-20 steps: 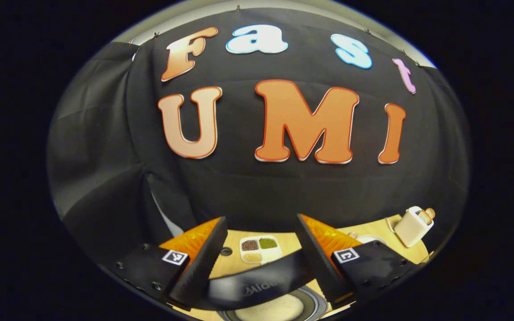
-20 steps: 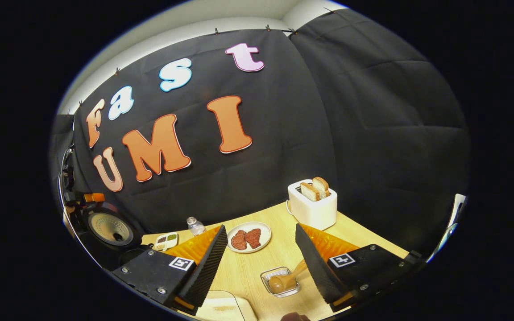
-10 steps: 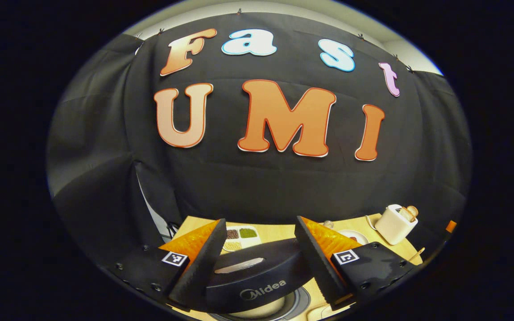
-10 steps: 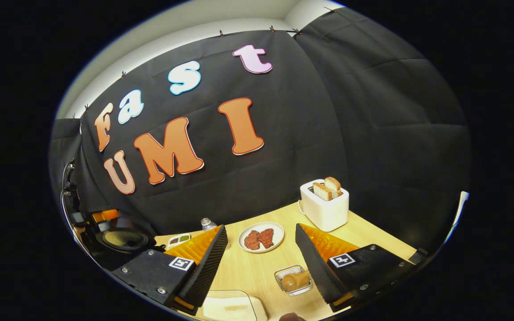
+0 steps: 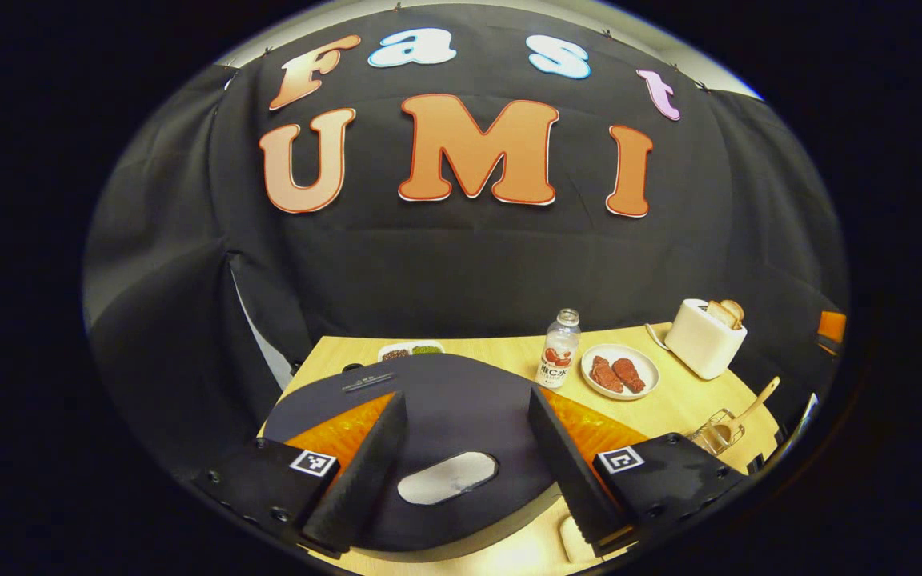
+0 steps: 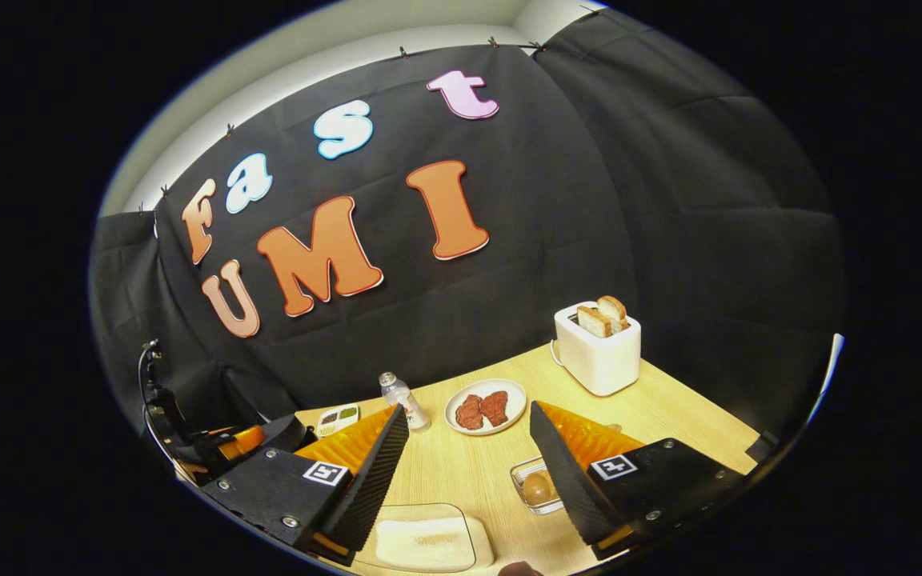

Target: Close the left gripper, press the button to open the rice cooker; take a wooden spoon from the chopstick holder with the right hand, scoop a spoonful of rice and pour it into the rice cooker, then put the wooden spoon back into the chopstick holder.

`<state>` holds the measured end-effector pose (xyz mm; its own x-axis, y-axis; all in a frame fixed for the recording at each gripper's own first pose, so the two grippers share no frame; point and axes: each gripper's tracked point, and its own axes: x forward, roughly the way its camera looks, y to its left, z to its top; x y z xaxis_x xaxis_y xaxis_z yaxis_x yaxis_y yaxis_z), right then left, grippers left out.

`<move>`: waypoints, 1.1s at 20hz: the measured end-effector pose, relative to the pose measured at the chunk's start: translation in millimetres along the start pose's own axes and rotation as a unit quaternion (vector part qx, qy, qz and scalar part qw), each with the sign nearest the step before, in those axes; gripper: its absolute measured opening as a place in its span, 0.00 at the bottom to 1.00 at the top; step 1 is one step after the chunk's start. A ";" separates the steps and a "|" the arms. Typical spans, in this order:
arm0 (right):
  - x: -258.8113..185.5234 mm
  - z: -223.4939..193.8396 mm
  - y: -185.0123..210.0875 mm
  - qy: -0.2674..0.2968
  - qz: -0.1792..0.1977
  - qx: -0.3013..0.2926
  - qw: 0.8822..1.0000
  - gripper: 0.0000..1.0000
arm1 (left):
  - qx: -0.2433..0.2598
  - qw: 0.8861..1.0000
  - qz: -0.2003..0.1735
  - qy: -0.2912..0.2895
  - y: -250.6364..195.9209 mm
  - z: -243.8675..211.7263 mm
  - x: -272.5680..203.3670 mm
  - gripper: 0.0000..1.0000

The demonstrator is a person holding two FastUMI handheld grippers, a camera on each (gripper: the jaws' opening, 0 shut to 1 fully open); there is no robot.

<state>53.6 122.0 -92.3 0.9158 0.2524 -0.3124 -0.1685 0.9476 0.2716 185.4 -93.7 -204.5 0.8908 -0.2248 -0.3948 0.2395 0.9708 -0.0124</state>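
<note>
A staged kitchen booth: wooden table (image 6: 669,412) with toaster (image 6: 599,352), rice cooker (image 5: 445,400), black cloth backdrop (image 6: 669,200).

We see a white toaster (image 6: 598,352) with two bread slices at two o'clock on the wooden table (image 6: 669,416) — a plate of red meat (image 6: 485,406) at its centre, a small bottle (image 6: 402,398) beside it, and a divided dish of grains (image 6: 338,418) toward ten o'clock.

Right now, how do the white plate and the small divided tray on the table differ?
The plate is round; the divided tray is squarish with compartments. The plate holds two reddish meat-like pieces; the tray holds small dark and green grains. The plate lies near the toaster; the tray lies beyond the bottle, nearer the rice cooker. Both are white and rest flat on the table.
</note>
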 end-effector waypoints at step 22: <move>3.8 3.9 -6.0 -0.003 -0.019 -0.027 0.999 0.95 | 0.057 0.998 -0.027 -0.024 -6.4 -52.4 1.9 0.99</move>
<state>59.4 116.5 -91.5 0.9239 0.2144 -0.3169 -0.1521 0.9658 0.2098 165.3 -96.0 -253.3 0.8921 -0.2833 -0.3520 0.3278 0.9420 0.0725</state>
